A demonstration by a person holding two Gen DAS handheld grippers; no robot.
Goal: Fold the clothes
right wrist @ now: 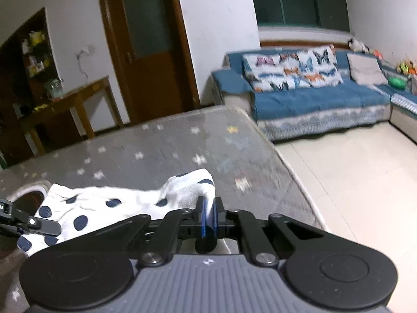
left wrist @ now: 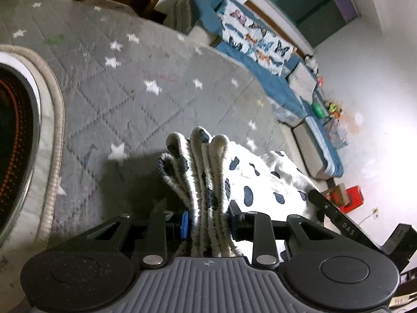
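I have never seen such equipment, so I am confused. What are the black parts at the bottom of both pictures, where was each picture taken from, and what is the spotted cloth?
Each black part is a hand-held gripper with its own camera looking forward along its two fingers. One picture comes from the left gripper, which is shut on a bunched edge of the spotted garment. The other comes from the right gripper, shut on another corner of the same garment. Below is a grey star-patterned mat. A blue sofa stands behind.
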